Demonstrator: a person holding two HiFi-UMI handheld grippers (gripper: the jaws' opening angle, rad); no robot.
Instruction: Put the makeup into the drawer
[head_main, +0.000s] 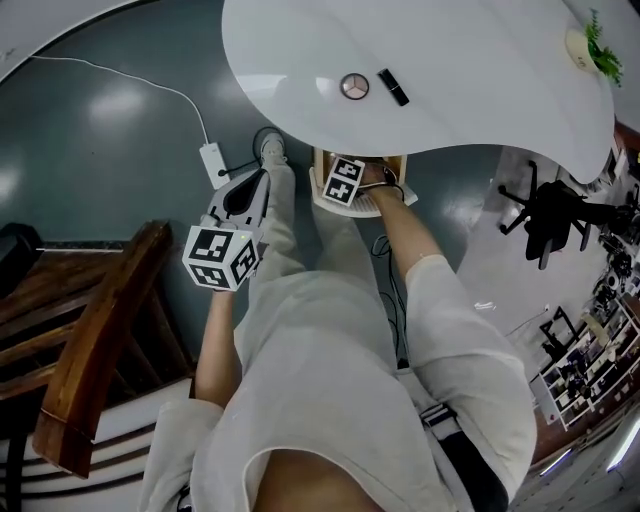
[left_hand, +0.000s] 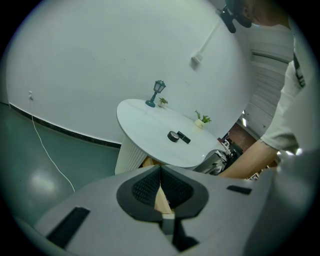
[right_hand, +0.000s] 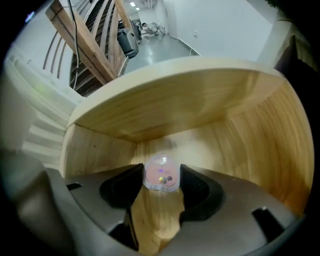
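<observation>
A small clear pink makeup case (right_hand: 161, 175) sits between the pads of my right gripper (right_hand: 161, 182), which is shut on it and points down inside the open wooden drawer (right_hand: 200, 100). In the head view the drawer (head_main: 398, 165) sticks out from under the white table (head_main: 450, 70), and the right gripper (head_main: 352, 190) reaches into it with its tips hidden. On the table lie a round compact (head_main: 354, 86) and a black lipstick (head_main: 393, 87). My left gripper (head_main: 262, 178) hangs left of the drawer. Its jaws (left_hand: 160, 172) are shut with nothing held; the compact (left_hand: 173, 136) and lipstick (left_hand: 183, 138) lie far beyond.
A wooden stair rail (head_main: 90, 340) stands at the left. A white cable and adapter (head_main: 214, 163) lie on the floor near the left gripper. A black office chair (head_main: 550, 215) stands at the right. A potted plant (head_main: 600, 45) and a small lamp (left_hand: 157, 92) stand on the table.
</observation>
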